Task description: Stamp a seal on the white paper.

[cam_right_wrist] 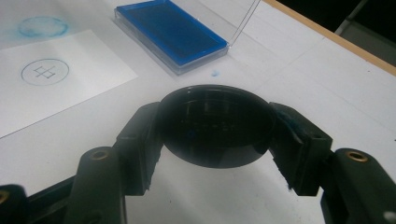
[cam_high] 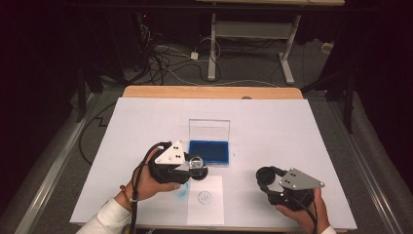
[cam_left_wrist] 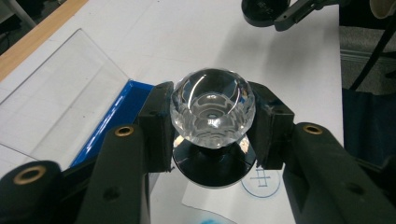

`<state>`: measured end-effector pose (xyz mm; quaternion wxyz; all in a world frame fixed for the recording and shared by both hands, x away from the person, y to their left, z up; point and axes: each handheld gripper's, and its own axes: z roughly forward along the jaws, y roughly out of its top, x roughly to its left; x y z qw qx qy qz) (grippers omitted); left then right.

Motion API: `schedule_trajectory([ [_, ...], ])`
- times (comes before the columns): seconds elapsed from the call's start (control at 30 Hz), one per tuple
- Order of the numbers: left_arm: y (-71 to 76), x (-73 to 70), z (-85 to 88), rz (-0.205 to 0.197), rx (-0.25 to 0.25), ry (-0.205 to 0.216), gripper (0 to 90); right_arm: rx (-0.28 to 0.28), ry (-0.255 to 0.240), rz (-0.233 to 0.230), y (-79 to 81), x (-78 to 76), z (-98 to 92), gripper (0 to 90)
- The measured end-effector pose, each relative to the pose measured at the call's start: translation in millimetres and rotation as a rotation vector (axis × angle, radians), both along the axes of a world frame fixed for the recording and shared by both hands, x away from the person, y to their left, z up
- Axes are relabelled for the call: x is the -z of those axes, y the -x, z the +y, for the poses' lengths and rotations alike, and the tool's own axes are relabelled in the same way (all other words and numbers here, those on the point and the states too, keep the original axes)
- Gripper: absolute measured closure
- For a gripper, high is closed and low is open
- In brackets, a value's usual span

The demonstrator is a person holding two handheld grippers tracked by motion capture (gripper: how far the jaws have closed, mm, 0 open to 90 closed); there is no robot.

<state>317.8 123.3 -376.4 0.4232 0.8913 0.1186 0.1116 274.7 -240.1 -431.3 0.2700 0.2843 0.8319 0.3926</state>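
White desk point(cam_high: 272, 126) holds my ink pad point(cam_high: 209, 152) mid-desk. My left tongs point(cam_left_wrist: 212, 122) grip a clear stamp point(cam_left_wrist: 212, 108). My right tongs point(cam_right_wrist: 215, 128), near the front right corner, grip a black cap point(cam_right_wrist: 215, 125).

Clear faceted stamp knob point(cam_left_wrist: 212, 108) over black base; blue ink pad point(cam_high: 209, 151) beside it, clear lid; white paper point(cam_high: 205, 200) with blue circle mark; black cap point(cam_right_wrist: 217, 125).

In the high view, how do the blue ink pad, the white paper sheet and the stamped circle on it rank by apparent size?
Largest to smallest:
1. White paper sheet
2. Blue ink pad, slightly smaller, though it lies farther from the camera
3. Stamped circle, clearly smallest
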Motion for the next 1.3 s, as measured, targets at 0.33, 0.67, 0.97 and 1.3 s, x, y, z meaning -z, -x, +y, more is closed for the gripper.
schedule_trajectory([
  [0.33,10.0,10.7,-5.6,0.021,0.027,-0.024,54.6,-0.001,0.01,0.005,0.4,1.0,2.0,38.6],
  [0.67,13.6,30.5,-15.4,0.06,0.056,-0.07,54.6,-0.003,0.014,0.016,-0.2,2.8,3.8,38.6],
  [0.97,14.2,44.6,-20.9,0.089,0.069,-0.104,54.6,-0.01,0.024,0.026,-0.6,4.4,5.2,38.6],
  [1.3,14.3,53.5,-26.7,0.099,0.083,-0.131,54.6,-0.012,0.031,0.035,-0.9,5.5,5.9,38.6],
])
